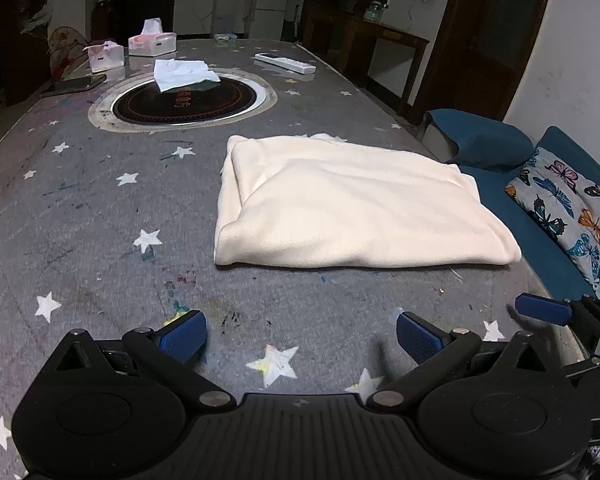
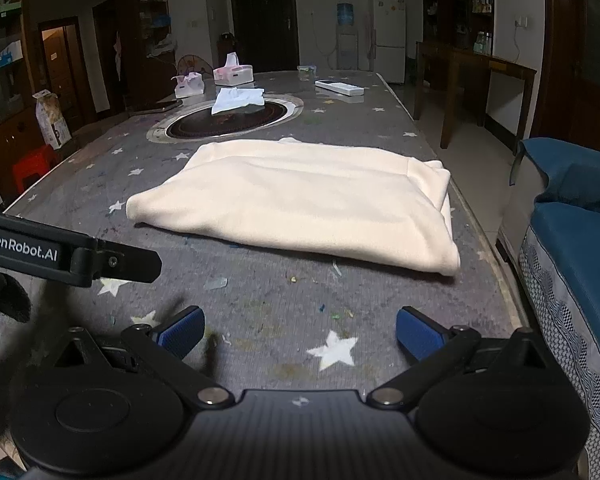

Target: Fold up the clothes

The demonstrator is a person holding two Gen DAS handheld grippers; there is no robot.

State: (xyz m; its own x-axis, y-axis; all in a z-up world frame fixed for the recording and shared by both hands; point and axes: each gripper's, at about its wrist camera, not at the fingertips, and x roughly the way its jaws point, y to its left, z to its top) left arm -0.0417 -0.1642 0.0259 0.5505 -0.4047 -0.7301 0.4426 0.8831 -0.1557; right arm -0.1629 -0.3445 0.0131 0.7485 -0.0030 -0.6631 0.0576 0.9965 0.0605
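Observation:
A cream garment (image 1: 352, 204) lies folded into a thick rectangle on the grey star-print table (image 1: 80, 220). It also shows in the right wrist view (image 2: 300, 204), near the table's right edge. My left gripper (image 1: 300, 336) is open and empty, held short of the garment's near edge. My right gripper (image 2: 300, 332) is open and empty, also short of the near edge. One blue pad of the right gripper (image 1: 544, 309) shows at the right in the left wrist view. The left gripper's black body (image 2: 68, 256) shows at the left in the right wrist view.
A round black hotplate (image 1: 186, 102) sits in the table's middle with a white cloth (image 1: 182, 74) on it. Tissue boxes (image 1: 152, 42), a phone (image 1: 74, 85) and a white remote (image 1: 286, 63) lie at the far end. A blue sofa (image 2: 572, 240) stands right of the table.

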